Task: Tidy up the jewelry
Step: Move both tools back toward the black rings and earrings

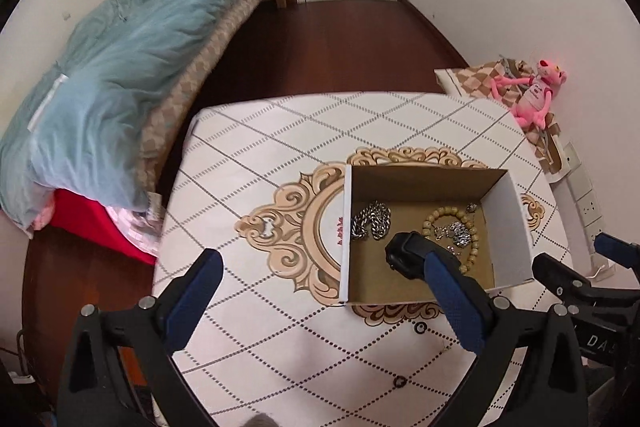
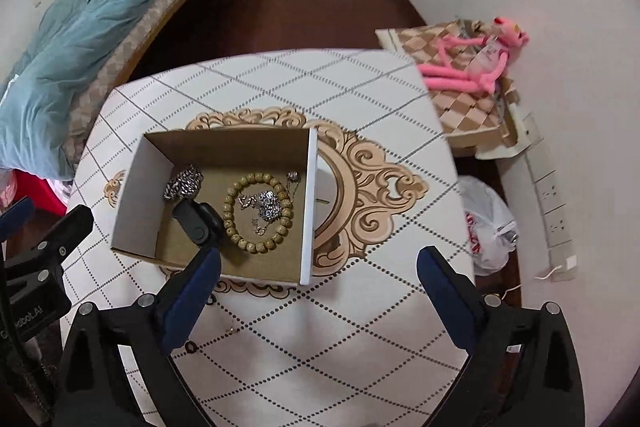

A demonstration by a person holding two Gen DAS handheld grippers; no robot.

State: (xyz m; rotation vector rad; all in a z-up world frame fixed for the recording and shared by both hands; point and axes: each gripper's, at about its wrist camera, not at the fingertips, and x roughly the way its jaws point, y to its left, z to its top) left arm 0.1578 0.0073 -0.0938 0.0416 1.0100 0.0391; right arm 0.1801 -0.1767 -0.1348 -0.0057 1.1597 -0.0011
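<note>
An open cardboard box (image 1: 516, 211) (image 2: 138, 179) stands on the patterned table. In it lie a thick silver chain (image 1: 370, 221) (image 2: 184, 183), a wooden bead bracelet (image 1: 474, 251) (image 2: 240, 235) and a thin silver necklace (image 1: 458, 233) (image 2: 270, 207). My left gripper (image 1: 320, 291) is open and empty, its right finger reaching over the box's near rim. My right gripper (image 2: 320, 283) is open and empty above the table, just right of the box. Small dark rings (image 1: 421, 327) (image 2: 191, 347) lie on the table near the front.
The table (image 1: 260, 155) (image 2: 360, 87) carries the box near its middle. A bed with a blue quilt (image 1: 120, 67) lies to the left. A pink plush toy (image 2: 472, 67) sits on a checked stand at the right. A white plastic bag (image 2: 486, 223) lies on the floor.
</note>
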